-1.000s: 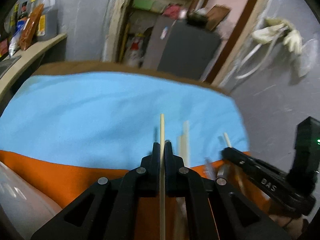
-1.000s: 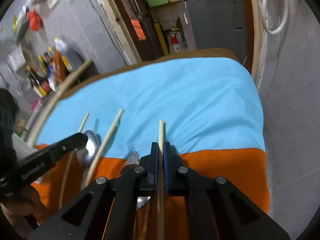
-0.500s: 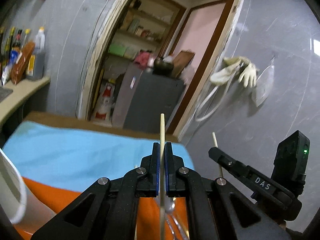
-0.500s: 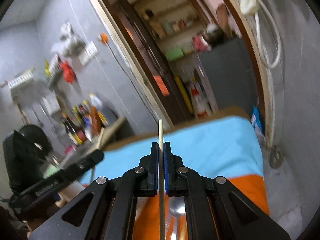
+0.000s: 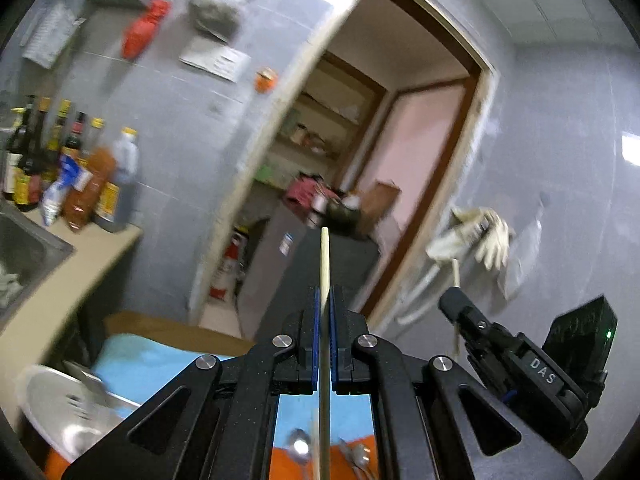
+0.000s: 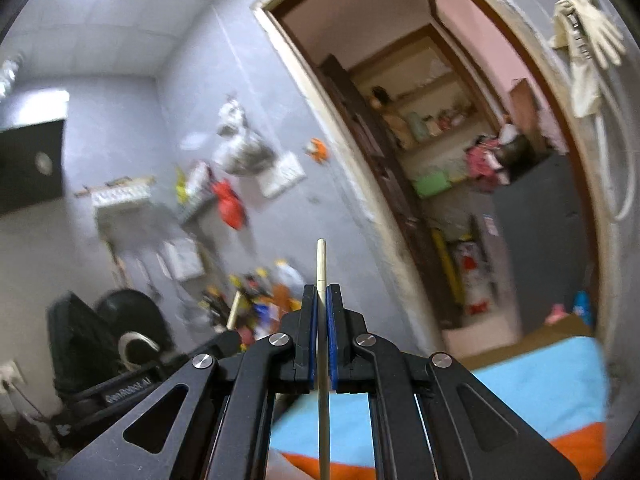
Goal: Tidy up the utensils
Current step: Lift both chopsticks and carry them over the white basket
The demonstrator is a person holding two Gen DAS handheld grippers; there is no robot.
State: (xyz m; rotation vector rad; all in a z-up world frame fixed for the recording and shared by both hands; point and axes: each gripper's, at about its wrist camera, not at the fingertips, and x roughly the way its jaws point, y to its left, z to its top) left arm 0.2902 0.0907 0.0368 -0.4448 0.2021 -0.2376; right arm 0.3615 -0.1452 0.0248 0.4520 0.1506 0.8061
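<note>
While each chopstick runs along its gripper's fingers, pointing level, the white container (image 5: pixel 60 408) lies below-left of the left gripper (image 5: pixel 325 300). That gripper pinches the left chopstick (image 5: pixel 324 264) (nearer arm); the right gripper (image 6: pixel 320 300) clamps the right chopstick (image 6: pixel 321 264).

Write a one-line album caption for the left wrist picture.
Left black two-finger tool shut on a pale wooden chopstick, raised toward a doorway above the blue-and-orange cloth.

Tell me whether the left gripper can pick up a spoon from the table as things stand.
Probably not yet. The left gripper is shut on a chopstick, lifted and pointing at the doorway, while the spoon lies below on the orange cloth. It must release the chopstick first.
</note>
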